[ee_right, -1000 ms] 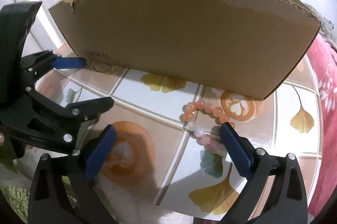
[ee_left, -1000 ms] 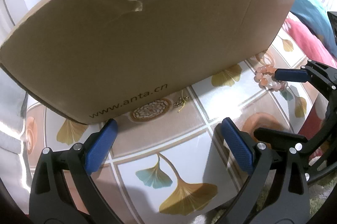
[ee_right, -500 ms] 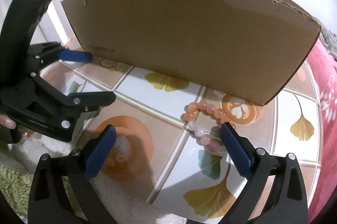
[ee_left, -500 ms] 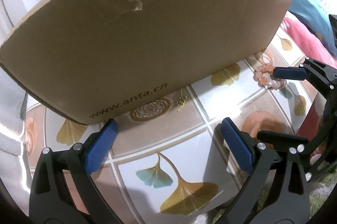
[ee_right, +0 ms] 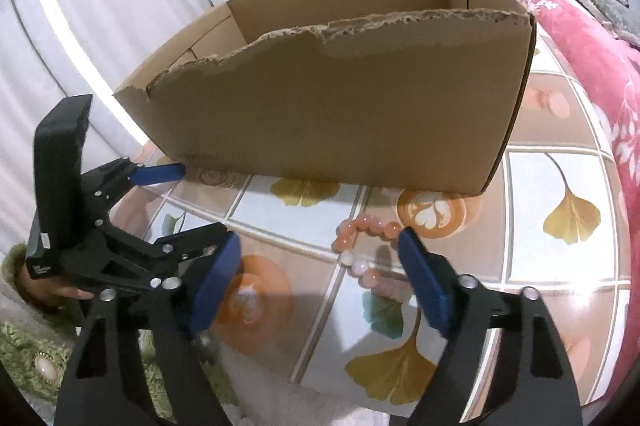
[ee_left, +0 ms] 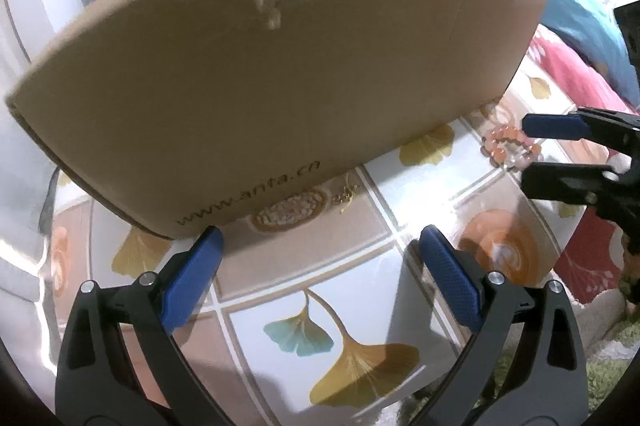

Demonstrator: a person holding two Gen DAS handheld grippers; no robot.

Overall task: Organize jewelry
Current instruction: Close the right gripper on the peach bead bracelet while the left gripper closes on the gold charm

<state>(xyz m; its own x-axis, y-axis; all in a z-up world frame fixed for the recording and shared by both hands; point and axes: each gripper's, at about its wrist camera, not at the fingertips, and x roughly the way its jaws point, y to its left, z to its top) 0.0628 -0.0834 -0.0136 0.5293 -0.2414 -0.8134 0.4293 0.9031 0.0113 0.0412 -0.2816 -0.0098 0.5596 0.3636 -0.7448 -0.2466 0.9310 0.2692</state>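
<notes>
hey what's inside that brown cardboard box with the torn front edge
Only bare inner walls of the torn brown cardboard box show in the right wrist view. Its high front wall covers the floor, so any contents there cannot be seen.

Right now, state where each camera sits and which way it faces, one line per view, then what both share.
Left wrist: rides the left gripper, angled down at the cardboard box and a small gold trinket; its own open blue fingers show, plus the right gripper at the right edge.
Right wrist: rides the right gripper, angled down at the bead bracelet lying between its still-open, just-narrowing jaws; the left gripper and a hand show at left.
Shared: box, bracelet, tiled table.
</notes>
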